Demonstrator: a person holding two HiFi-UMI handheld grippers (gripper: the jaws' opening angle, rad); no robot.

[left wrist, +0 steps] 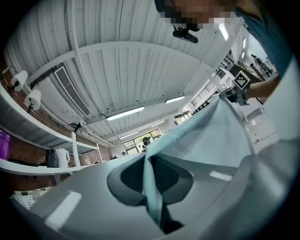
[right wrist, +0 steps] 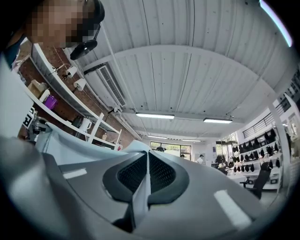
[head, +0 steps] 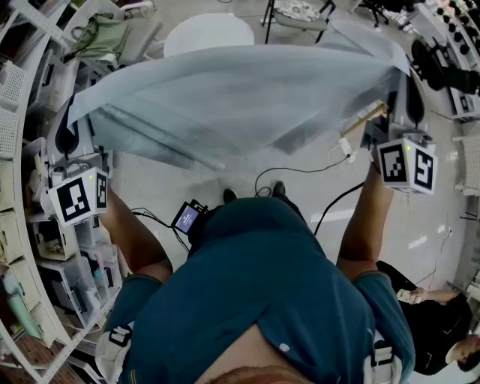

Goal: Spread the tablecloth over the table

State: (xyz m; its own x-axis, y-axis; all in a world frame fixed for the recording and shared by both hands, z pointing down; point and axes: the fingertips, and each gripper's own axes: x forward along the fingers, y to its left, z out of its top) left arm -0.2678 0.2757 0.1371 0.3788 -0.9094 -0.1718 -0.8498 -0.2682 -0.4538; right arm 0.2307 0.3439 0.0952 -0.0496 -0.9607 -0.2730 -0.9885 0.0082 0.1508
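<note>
A pale blue-grey tablecloth [head: 240, 101] hangs stretched in the air between my two raised grippers, billowing in front of me. My left gripper [head: 69, 133] pinches its left corner and my right gripper [head: 411, 96] pinches the right corner. In the left gripper view the cloth [left wrist: 206, 136] runs from the shut left gripper [left wrist: 151, 180] off toward the right hand. In the right gripper view a thin fold of cloth [right wrist: 70, 147] sits clamped in the shut right gripper [right wrist: 146, 180]. A round white table [head: 208, 34] shows beyond the cloth's top edge.
Shelving [head: 26, 187] with bins stands close on my left. Cables [head: 289, 176] trail on the floor under the cloth. A chair [head: 300, 13] sits past the table, and a seated person [head: 439, 319] is at lower right. Workbenches [head: 454, 45] line the right side.
</note>
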